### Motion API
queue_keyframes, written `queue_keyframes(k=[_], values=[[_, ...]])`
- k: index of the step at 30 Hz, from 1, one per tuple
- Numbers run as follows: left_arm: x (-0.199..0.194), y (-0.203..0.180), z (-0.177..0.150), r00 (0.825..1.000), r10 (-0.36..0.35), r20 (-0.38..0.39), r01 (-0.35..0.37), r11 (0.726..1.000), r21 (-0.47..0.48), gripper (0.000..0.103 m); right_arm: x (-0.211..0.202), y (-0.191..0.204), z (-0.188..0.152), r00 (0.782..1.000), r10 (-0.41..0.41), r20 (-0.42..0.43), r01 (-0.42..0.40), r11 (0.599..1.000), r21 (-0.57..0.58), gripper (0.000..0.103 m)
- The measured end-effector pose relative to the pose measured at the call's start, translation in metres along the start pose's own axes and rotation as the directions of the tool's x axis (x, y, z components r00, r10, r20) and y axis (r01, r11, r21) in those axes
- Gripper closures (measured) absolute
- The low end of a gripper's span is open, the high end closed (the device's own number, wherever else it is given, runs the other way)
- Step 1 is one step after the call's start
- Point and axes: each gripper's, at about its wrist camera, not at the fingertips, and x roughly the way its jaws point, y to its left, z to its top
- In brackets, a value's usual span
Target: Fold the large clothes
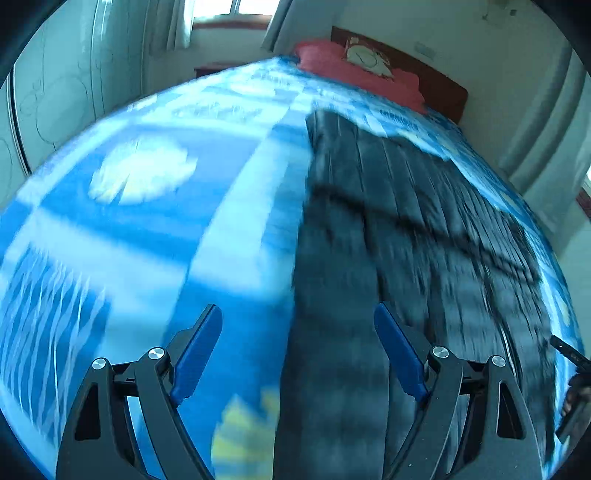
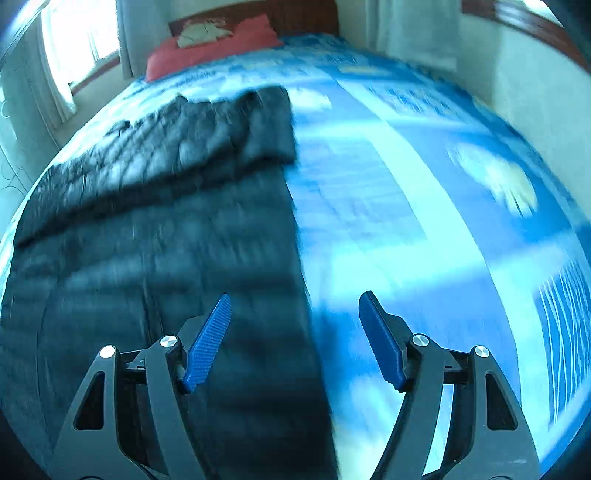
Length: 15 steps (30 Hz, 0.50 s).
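Note:
A large dark quilted garment point(image 1: 399, 229) lies spread on a bed with a blue patterned cover point(image 1: 147, 229). In the left wrist view its left edge runs between my fingers; my left gripper point(image 1: 297, 314) is open and empty above that edge. In the right wrist view the garment point(image 2: 159, 229) fills the left half, with a part folded over at the far end point(image 2: 229, 129). My right gripper point(image 2: 295, 302) is open and empty above the garment's right edge. Both views are motion-blurred.
A red pillow point(image 1: 354, 70) and a dark headboard point(image 1: 436, 77) are at the bed's far end. A wardrobe point(image 1: 55, 88) stands left of the bed, curtains point(image 2: 413, 33) and a wall to the right. The other gripper point(image 1: 572, 387) shows at the left view's right edge.

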Motion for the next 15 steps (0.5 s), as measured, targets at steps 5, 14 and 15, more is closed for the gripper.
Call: queue_keyframes(k=[5,14,15], values=[[-0.027,0.007,-0.051,0.997,-0.036,-0.063,0.035,0.999,-0.017,0.019,-0.022,-0.015,-0.050,0.998,0.042,-0.053,-0.040,0.998,0.041,0.032],[-0.058,0.009,-0.105,0.990,-0.078,-0.115,0.078,0.997,-0.001,0.019,-0.057,-0.015,-0.105,0.994,0.093,-0.056,-0.091,0.995,0.041,0.032],[-0.061,0.009,-0.110,0.990,-0.080,-0.115,0.080,0.997,0.001,0.019,-0.059,-0.016,-0.109,0.993,0.105,-0.058,-0.102,0.994,0.046,0.032]])
